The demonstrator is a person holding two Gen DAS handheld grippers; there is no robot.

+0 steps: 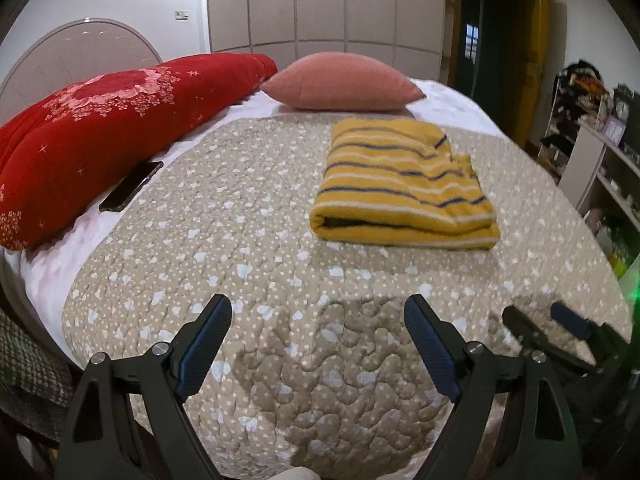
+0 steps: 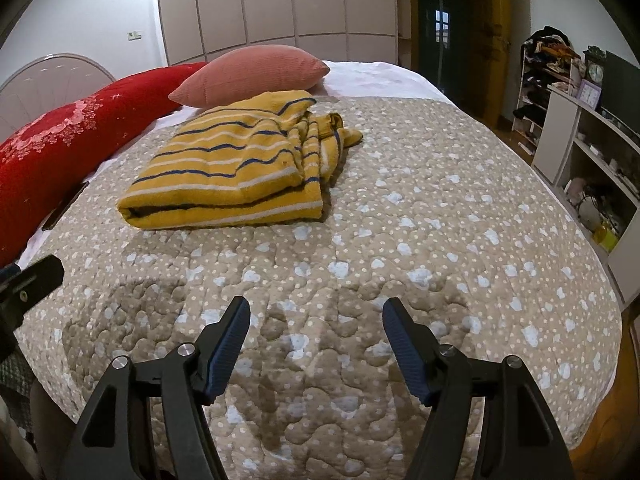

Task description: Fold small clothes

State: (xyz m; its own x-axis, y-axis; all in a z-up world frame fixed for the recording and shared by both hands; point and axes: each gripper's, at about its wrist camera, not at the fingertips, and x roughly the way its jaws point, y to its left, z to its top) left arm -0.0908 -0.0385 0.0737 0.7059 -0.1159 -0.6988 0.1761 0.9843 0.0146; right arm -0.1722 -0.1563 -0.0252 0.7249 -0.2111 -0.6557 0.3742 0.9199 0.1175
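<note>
Folded garment ahead, both grippers empty

The striped garment (image 1: 404,184) lies beyond both tools, well apart; left gripper (image 1: 318,320) and right gripper (image 2: 316,322) stand spread, holding nothing.

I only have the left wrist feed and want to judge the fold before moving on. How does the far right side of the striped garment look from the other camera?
Observer: In the right wrist view the yellow striped garment has a bunched, rumpled part sticking out on its right side, not tucked flat.
Operator: Is the right gripper holding any of it?
Observer: No. The right gripper is open over bare quilt, well short of the garment.
Operator: Anything near that rumpled part?
Observer: Only the pink pillow behind it; the quilt on its right is bare.
</note>
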